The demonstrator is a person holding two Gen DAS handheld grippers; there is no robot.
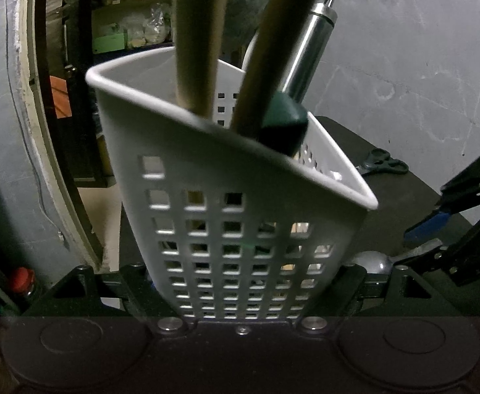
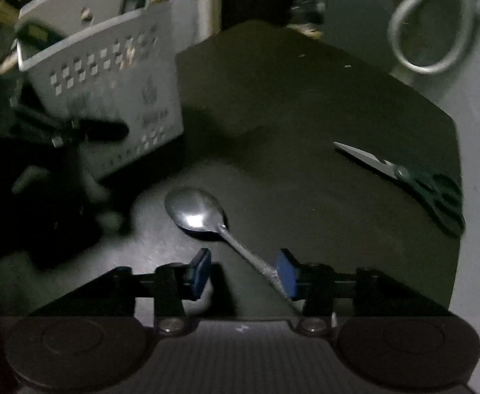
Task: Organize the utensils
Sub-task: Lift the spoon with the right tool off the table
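Note:
A white perforated basket (image 1: 240,216) fills the left wrist view, and my left gripper (image 1: 240,282) is shut on its lower walls. In it stand two wooden handles (image 1: 197,42), a steel handle (image 1: 312,52) and a dark green handle (image 1: 282,124). A steel spoon (image 2: 195,211) lies on the dark mat (image 2: 305,115). Its handle runs between the blue pads (image 2: 286,274) of my right gripper (image 2: 243,272) and rests against the right one. The pads stand apart, so this gripper is open. The basket (image 2: 108,65) stands to the spoon's upper left.
Dark-handled scissors (image 2: 404,177) lie closed near the mat's right edge, also visible as scissors (image 1: 384,162) behind the basket. A blurred grey wire loop (image 2: 401,32) lies off the mat at the upper right. A grey wall (image 1: 404,49) rises behind, and cluttered shelves (image 1: 125,32) stand at the left.

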